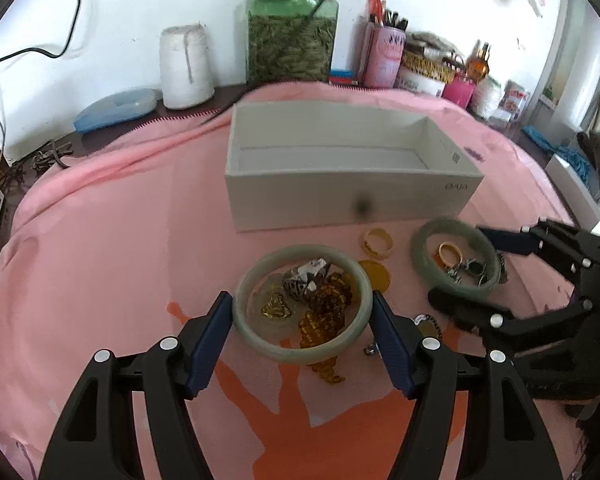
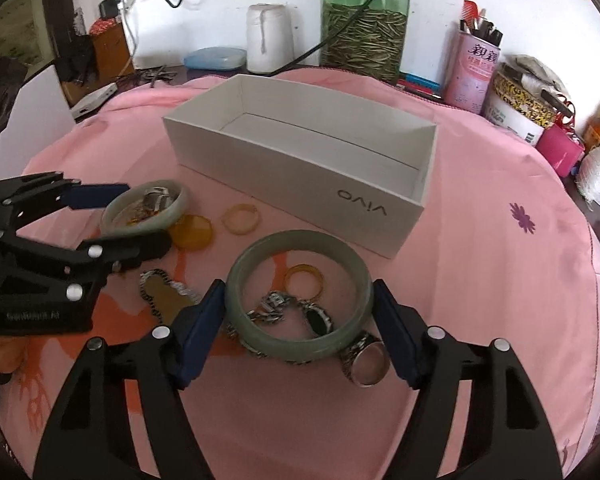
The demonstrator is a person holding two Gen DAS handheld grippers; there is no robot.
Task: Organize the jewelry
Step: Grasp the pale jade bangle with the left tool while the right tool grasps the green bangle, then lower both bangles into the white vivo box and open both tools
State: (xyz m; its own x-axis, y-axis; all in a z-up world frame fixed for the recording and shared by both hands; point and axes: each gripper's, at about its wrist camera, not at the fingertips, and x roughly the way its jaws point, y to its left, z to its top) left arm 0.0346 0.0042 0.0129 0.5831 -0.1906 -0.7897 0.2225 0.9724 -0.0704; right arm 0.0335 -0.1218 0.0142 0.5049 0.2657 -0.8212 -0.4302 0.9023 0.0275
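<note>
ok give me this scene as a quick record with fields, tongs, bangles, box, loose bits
left tongs: pads on both sides of a green bangle, gripping it
right tongs: straddling the other green bangle, pads at its sides
inside left bangle: amber beads and a silver piece
inside right bangle: small rings, dark-stone ring
box: white box, open top, nothing visible inside
loose on cloth: pale yellow ring, amber disc, wide silver ring
surface: pink cloth

A green jar [image 2: 364, 24], white spool [image 2: 269, 38] and pink tin [image 2: 474, 74] stand behind.
</note>
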